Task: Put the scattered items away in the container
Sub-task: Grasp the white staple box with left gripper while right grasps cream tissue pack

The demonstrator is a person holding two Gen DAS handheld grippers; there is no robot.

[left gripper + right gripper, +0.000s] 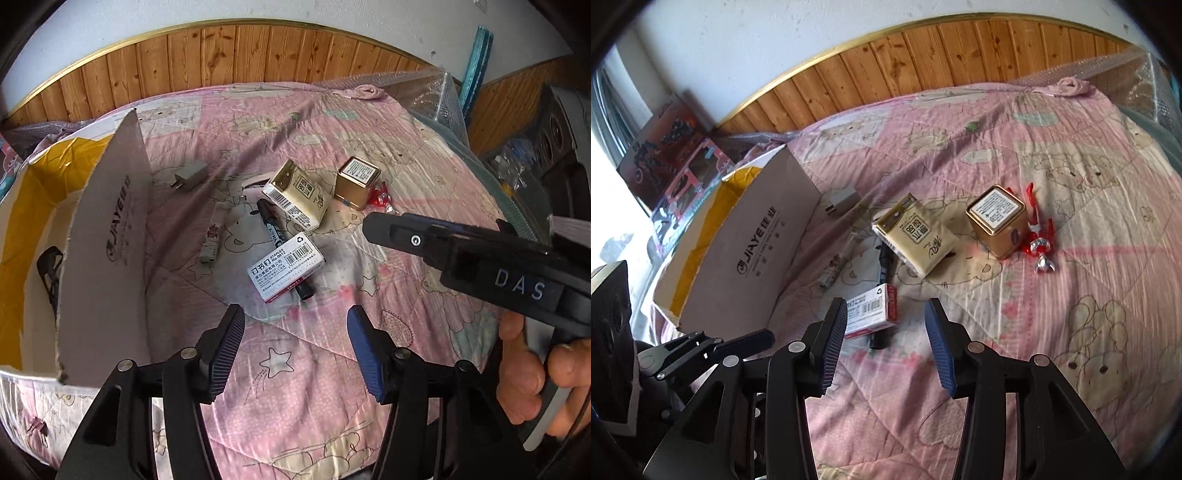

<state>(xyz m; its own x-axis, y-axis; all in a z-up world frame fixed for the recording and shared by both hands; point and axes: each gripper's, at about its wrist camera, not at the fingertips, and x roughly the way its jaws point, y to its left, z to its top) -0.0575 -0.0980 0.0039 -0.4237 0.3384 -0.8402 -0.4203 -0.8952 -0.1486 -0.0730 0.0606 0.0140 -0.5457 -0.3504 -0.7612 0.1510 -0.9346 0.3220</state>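
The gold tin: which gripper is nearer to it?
Right. The right gripper has its tip just beside the gold tin; the left gripper hangs farther back, behind the staple box.

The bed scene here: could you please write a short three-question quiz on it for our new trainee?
1. True or false: the staple box lies on top of the marker.
2. Which item lies right beside the gold tin? A) charger B) red figure C) tissue pack
3. Fill in: both the left gripper and the right gripper are ____ and hold nothing.

Key: 1 true; 2 B; 3 open.
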